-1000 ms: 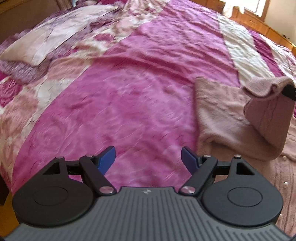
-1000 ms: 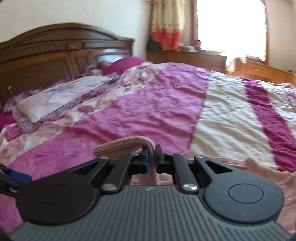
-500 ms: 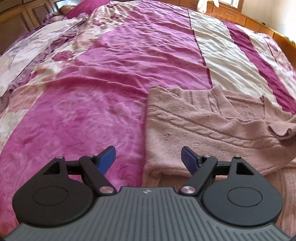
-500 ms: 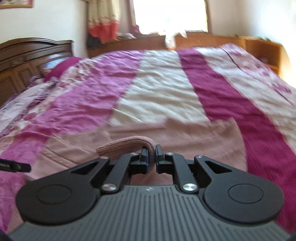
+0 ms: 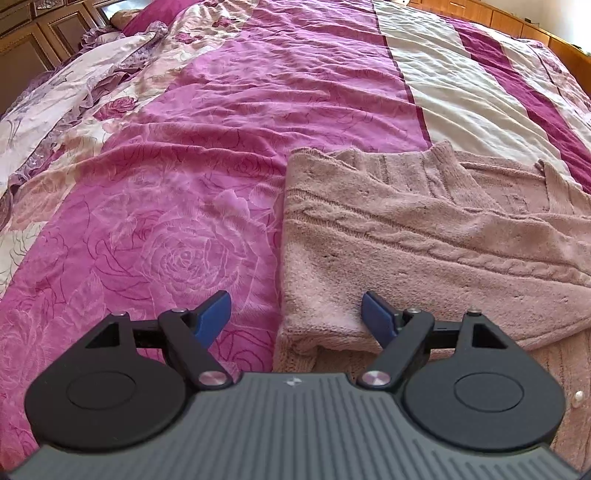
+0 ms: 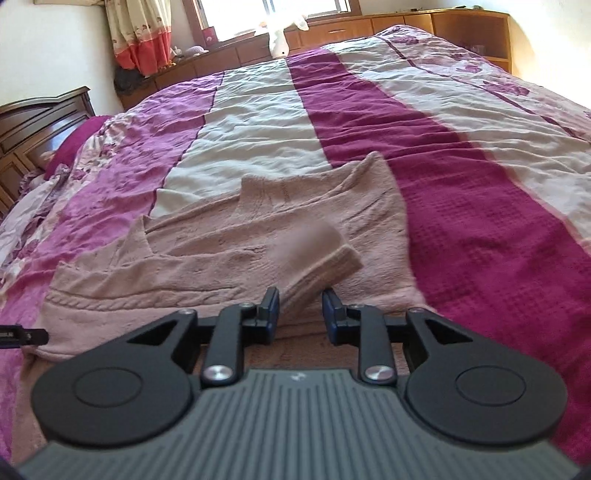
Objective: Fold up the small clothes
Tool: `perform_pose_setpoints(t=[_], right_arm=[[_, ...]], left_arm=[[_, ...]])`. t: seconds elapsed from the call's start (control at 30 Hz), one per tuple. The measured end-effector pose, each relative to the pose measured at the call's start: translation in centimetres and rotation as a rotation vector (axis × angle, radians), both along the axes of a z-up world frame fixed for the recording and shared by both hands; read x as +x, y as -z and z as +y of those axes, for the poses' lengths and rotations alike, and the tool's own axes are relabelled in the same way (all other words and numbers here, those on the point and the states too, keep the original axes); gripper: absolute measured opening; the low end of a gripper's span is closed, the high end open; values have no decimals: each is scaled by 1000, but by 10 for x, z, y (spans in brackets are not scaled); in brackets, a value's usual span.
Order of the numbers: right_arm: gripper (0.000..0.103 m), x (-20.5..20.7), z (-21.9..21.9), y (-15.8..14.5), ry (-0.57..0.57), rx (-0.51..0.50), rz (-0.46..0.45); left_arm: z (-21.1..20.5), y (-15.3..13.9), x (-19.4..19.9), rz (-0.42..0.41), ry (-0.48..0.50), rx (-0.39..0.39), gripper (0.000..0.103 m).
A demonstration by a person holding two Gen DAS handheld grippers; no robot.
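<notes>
Your pink knit sweater [image 5: 424, 236] lies spread on the bed [image 5: 192, 155], partly folded, with one sleeve laid across its body. Your left claw [image 5: 295, 314] is spread wide, holding nothing; it straddles the sweater's left edge, with one finger above the knit and the other above bare magenta bedspread. To the left of the sweater, the bedspread runs clear toward the pillows [image 5: 55, 92] and wooden headboard [image 5: 40, 33]. Your right claw [image 6: 300, 308] is parted a little, and the sleeve cuff [image 6: 325, 266] sits loose between its fingers, blurred. Only the right view shows you the sweater's far side: its right edge ends on the dark magenta stripe [image 6: 480, 221], with open bed beyond. It also shows the low wooden cabinets [image 6: 332, 29] and curtain [image 6: 136, 33] past the sweater. The left view alone shows a pearl button [image 5: 578, 397] on the sweater's near part.
</notes>
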State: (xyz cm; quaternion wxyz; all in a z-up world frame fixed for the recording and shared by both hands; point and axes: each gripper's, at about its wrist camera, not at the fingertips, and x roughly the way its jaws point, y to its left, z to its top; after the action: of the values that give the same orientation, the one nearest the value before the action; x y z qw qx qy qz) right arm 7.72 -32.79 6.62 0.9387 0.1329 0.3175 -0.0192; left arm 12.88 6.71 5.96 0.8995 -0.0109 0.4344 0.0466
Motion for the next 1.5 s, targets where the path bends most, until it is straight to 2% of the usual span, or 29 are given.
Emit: perform_pose_setpoints(t=[0.07,0.13,0.17,0.3,0.43,0.57,0.6,0.7,0.83,0.9,1.0,1.1,1.2,1.27,1.37,1.5], right_arm=[[31,-3,-2,-7,1,-14,-13],[48,-6,-6,-14,1,-27,-39],[52,-7,-7,-17,-3,-36,-55],[53,11,-10,-23,-45,-109,-71],[53,44,-15,-10,-93,-123,-13],[51,66,-17,12,-112,-123,81],[45,67,-17,14,-118,-109,84],[14,60,-10,10,-153,-112,61],[12,49,7,-14,-225,-281,-54],[12,45,3,-33,-196,-279,-112],[12,48,-5,-43,-155,-280,-128],[12,62,-4,-30,-131,-344,-75],[12,77,-9,-2,-128,-344,21],[14,81,-11,14,-126,-343,57],[15,75,-12,27,-112,-349,19],[18,72,-12,23,-97,-337,4]], left_arm=[[-1,-2,-1,-3,2,0,83],[-3,-6,-2,-9,9,-3,83],[-4,-8,-3,-15,14,-4,83],[-12,-17,-4,-46,40,1,83],[-20,-21,-3,-85,63,-18,83],[-29,-21,-5,-121,90,-20,83],[-30,-20,-5,-129,93,-18,83],[-34,-18,-5,-153,98,-28,83],[-35,-18,-5,-201,79,-48,83],[-35,-18,-5,-236,70,-50,83],[-35,-12,4,-245,58,-52,83],[-39,3,19,-212,32,-7,83],[-40,22,31,-167,20,34,83],[-36,29,32,-173,14,23,85],[-32,32,35,-170,12,13,89],[-31,29,35,-167,30,28,89]])
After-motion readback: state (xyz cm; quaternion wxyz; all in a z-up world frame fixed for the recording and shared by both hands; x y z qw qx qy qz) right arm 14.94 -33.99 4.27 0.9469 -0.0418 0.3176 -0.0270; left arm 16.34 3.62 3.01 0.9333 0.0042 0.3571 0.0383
